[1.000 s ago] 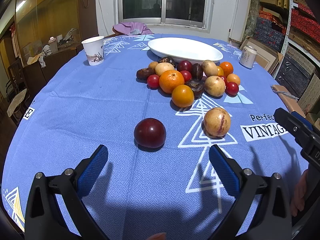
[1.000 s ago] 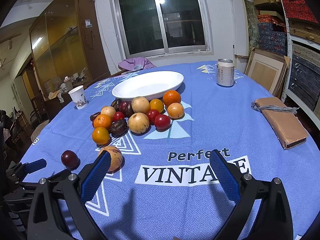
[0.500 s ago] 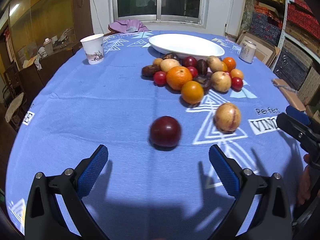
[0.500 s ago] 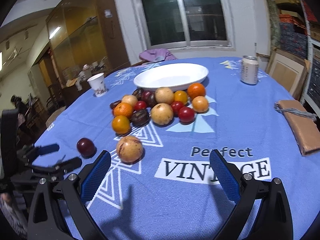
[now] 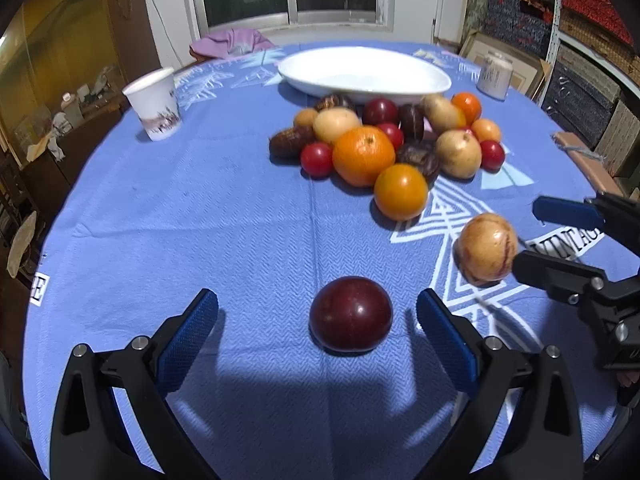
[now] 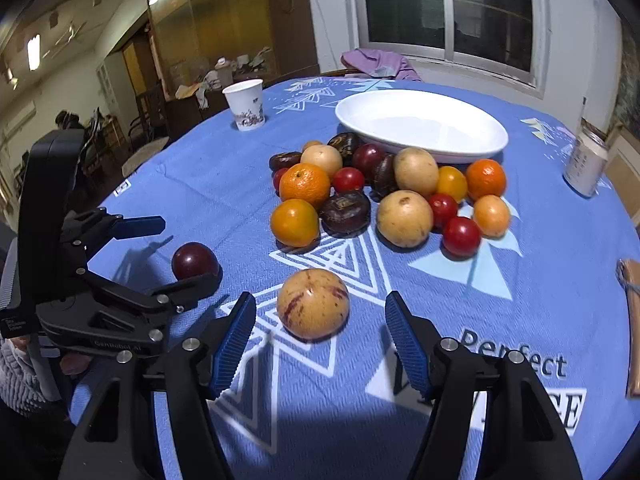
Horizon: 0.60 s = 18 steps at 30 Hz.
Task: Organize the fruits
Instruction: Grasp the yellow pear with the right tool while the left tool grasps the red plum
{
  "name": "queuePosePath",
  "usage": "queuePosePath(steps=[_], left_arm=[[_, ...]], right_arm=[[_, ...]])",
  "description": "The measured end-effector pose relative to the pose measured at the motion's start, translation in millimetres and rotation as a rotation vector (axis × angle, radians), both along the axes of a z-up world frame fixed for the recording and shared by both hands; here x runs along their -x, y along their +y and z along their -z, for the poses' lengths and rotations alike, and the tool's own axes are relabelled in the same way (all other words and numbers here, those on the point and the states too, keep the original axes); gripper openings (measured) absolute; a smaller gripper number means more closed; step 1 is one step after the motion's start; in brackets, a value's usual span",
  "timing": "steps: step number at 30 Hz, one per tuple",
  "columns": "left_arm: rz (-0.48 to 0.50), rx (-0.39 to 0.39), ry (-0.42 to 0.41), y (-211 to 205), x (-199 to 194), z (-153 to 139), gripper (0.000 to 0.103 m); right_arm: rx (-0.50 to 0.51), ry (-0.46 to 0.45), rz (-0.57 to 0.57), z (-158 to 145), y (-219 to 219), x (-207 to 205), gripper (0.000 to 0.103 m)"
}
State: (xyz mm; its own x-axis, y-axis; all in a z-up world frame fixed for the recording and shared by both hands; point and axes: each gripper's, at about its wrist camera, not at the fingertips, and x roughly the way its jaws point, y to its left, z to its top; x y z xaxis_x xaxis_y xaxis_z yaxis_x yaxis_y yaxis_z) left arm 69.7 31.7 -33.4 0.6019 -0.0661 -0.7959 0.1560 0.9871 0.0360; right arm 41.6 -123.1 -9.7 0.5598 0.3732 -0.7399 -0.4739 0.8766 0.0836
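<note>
A dark red plum (image 5: 351, 314) lies on the blue tablecloth between the open fingers of my left gripper (image 5: 318, 324); it also shows in the right wrist view (image 6: 195, 261). A tan striped round fruit (image 6: 313, 303) lies between the open fingers of my right gripper (image 6: 320, 328); it also shows in the left wrist view (image 5: 486, 248). Neither gripper touches its fruit. A pile of several oranges, tomatoes, pale and dark fruits (image 5: 384, 148) sits in front of an empty white oval dish (image 5: 364, 70).
A paper cup (image 5: 154, 106) stands at the far left. A can (image 6: 586, 166) stands at the far right. A brown pouch (image 6: 632, 320) lies at the right table edge. The left gripper (image 6: 160, 252) shows in the right wrist view, close beside the right one.
Both grippers have moved forward and down toward the table. The plum now lies between the left fingers and the striped fruit between the right fingers. Both stay open.
</note>
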Motion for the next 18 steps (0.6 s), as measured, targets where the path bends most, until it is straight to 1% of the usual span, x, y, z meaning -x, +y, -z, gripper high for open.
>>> queuePosePath(steps=[1, 2, 3, 4, 5, 6, 7, 11, 14, 16, 18], left_arm=[[0.018, 0.019, 0.024, -0.7, -3.4, 3.3, 0.098], [0.024, 0.023, 0.032, -1.5, -5.2, 5.2, 0.098], [0.030, 0.022, 0.043, -2.8, -7.5, 7.2, 0.098], [0.044, 0.025, 0.057, -4.5, -9.6, 9.7, 0.094], [0.056, 0.024, 0.072, -6.3, -11.9, 12.1, 0.090], [0.061, 0.021, 0.075, -8.1, -12.8, 13.0, 0.088], [0.066, 0.017, 0.070, -9.2, -13.6, 12.0, 0.086], [0.070, 0.018, 0.076, -11.1, -17.2, 12.5, 0.087], [0.076, 0.034, 0.088, -8.9, -19.1, 13.8, 0.091], [0.120, 0.039, 0.097, -8.7, -20.1, 15.1, 0.099], [0.157, 0.023, 0.097, -10.5, -19.0, 15.7, 0.099]], right_arm=[[0.010, 0.002, -0.007, 1.9, 3.1, -3.1, 0.067], [0.020, 0.005, -0.010, 4.1, 5.8, -6.0, 0.065], [0.034, 0.009, -0.011, 7.8, 9.0, -9.6, 0.057], [0.040, 0.013, -0.014, 10.9, 10.7, -12.2, 0.050], [0.032, 0.026, -0.025, 13.9, 11.4, -14.7, 0.049], [0.022, 0.043, -0.036, 16.8, 12.9, -16.6, 0.045], [0.023, 0.048, -0.042, 18.2, 14.6, -18.0, 0.045], [0.012, 0.046, -0.044, 17.7, 12.7, -17.1, 0.045], [-0.004, 0.054, -0.044, 18.5, 10.8, -19.2, 0.045], [-0.018, 0.062, -0.044, 18.3, 7.2, -19.7, 0.045], [-0.034, 0.073, -0.042, 18.5, 3.6, -21.1, 0.045]])
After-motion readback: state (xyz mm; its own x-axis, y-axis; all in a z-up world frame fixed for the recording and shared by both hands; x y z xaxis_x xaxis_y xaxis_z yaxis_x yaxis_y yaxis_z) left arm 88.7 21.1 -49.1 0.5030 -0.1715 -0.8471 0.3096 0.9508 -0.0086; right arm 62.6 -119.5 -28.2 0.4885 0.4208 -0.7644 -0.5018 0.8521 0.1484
